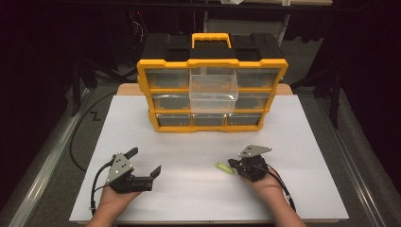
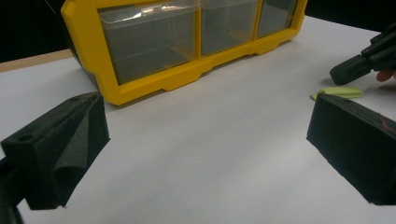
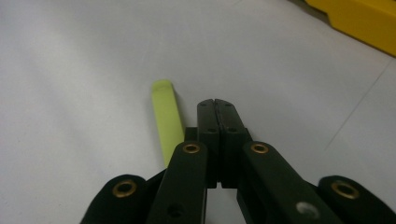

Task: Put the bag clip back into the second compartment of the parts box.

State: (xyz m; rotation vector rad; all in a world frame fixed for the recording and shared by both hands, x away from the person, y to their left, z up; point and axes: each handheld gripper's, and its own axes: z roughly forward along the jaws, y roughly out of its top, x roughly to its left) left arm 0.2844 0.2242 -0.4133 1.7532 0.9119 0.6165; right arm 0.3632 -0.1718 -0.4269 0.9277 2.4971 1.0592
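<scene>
1. Table (image 1: 302, 142) with a white top carries a yellow drawer cabinet (image 1: 212, 66) at its far middle; the cabinet has a yellow handle (image 1: 211, 39) on top and rows of clear drawers.
2. One clear drawer (image 1: 213, 90) in the middle of the cabinet's top row is pulled out toward the near side; the other drawers sit flush.
3. Left gripper (image 1: 144, 163) rests at the near left of the table in the person's left hand (image 1: 113, 196), its jaws spread wide apart with nothing between them.
4. In the left gripper view the two black jaws stand far apart over bare table, facing the cabinet's bottom row of drawers (image 2: 154, 39).
5. Right gripper (image 1: 233, 164) sits at the near right in the person's right hand (image 1: 269, 187), its jaws pressed together and gripping nothing.
6. Small pale green strip (image 1: 224, 167) lies flat on the table just to the left of the right gripper's closed tip.
7. In the right gripper view the strip (image 3: 167, 119) lies alongside the closed jaws, outside them; whether it touches them I cannot tell.
</scene>
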